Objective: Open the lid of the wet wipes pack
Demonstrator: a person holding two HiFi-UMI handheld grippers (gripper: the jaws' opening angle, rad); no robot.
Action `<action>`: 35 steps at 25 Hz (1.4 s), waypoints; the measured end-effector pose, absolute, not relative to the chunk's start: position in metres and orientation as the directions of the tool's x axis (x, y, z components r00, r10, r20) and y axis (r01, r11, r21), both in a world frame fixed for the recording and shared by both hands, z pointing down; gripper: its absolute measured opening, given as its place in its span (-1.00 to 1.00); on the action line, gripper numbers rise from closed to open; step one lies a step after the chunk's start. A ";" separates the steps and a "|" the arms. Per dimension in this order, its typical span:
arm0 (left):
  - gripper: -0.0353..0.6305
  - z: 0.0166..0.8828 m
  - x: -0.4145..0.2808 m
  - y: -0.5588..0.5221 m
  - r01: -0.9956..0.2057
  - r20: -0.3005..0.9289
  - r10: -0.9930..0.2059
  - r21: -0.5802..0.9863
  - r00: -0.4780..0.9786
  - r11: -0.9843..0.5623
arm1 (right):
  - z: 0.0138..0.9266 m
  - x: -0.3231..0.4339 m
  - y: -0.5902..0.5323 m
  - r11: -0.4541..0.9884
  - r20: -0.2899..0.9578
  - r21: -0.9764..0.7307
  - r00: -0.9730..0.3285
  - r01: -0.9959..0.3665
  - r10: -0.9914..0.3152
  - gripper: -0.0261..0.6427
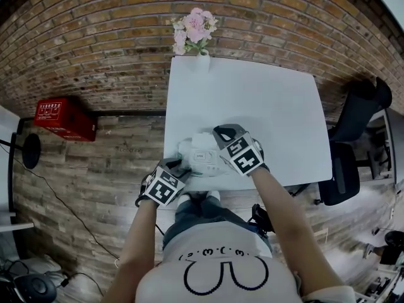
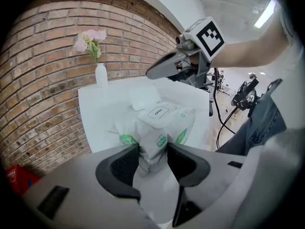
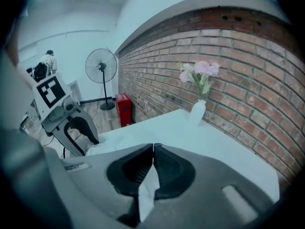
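Note:
A wet wipes pack (image 1: 197, 155) lies near the front edge of the white table (image 1: 265, 100). My left gripper (image 1: 182, 167) is shut on its crimped near end, and both pads press the pack (image 2: 153, 136) between them in the left gripper view (image 2: 152, 149). On top of the pack is a white panel marked OPEN (image 2: 158, 111), and a rounded white flap (image 2: 144, 98) stands raised behind it. My right gripper (image 1: 221, 131) hovers above the pack's far right side, jaws shut with nothing between them (image 3: 153, 147). It also shows shut in the left gripper view (image 2: 150, 73).
A white vase of pink flowers (image 1: 194, 30) stands at the table's far edge against the brick wall. A red box (image 1: 65, 118) sits on the floor to the left, and a black office chair (image 1: 353, 137) is on the right. A standing fan (image 3: 101, 68) is further off.

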State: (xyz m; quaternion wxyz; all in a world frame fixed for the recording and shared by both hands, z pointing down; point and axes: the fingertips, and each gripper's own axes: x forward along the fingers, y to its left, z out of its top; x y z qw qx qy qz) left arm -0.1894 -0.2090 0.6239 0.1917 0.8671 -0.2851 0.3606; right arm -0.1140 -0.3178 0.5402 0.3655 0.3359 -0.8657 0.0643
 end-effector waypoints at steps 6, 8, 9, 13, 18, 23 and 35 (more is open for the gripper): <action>-0.34 0.620 -0.192 -0.207 -0.633 0.746 -0.344 0.132 0.570 -0.763 | 0.486 -0.088 -0.316 0.712 0.580 0.155 -0.521 -0.685 -0.627 -0.93; -0.34 0.614 -0.193 -0.207 -0.633 0.742 -0.349 0.129 0.572 -0.763 | 0.470 -0.081 -0.312 0.695 0.551 0.165 -0.519 -0.700 -0.654 -0.92; -0.34 0.610 -0.194 -0.207 -0.632 0.737 -0.353 0.127 0.576 -0.765 | 0.463 -0.078 -0.310 0.688 0.537 0.167 -0.520 -0.707 -0.665 -0.93; -0.34 0.585 -0.196 -0.204 -0.608 0.703 -0.359 0.130 0.614 -0.784 | 0.443 -0.077 -0.304 0.681 0.493 0.190 -0.531 -0.707 -0.689 -0.93; -0.34 0.516 -0.208 -0.231 -0.672 0.523 -0.515 0.159 0.679 -0.723 | 0.414 -0.076 -0.296 0.623 0.409 0.214 -0.510 -0.752 -0.757 -0.93; -0.34 0.436 -0.223 -0.263 -0.760 0.269 -0.715 0.130 0.645 -0.637 | 0.396 -0.078 -0.290 0.587 0.333 0.233 -0.504 -0.775 -0.797 -0.93; -0.90 0.339 -0.260 -0.276 -0.858 0.025 -0.858 0.019 0.513 -0.513 | 0.356 -0.084 -0.275 0.509 0.211 0.201 -0.471 -0.837 -0.857 -0.93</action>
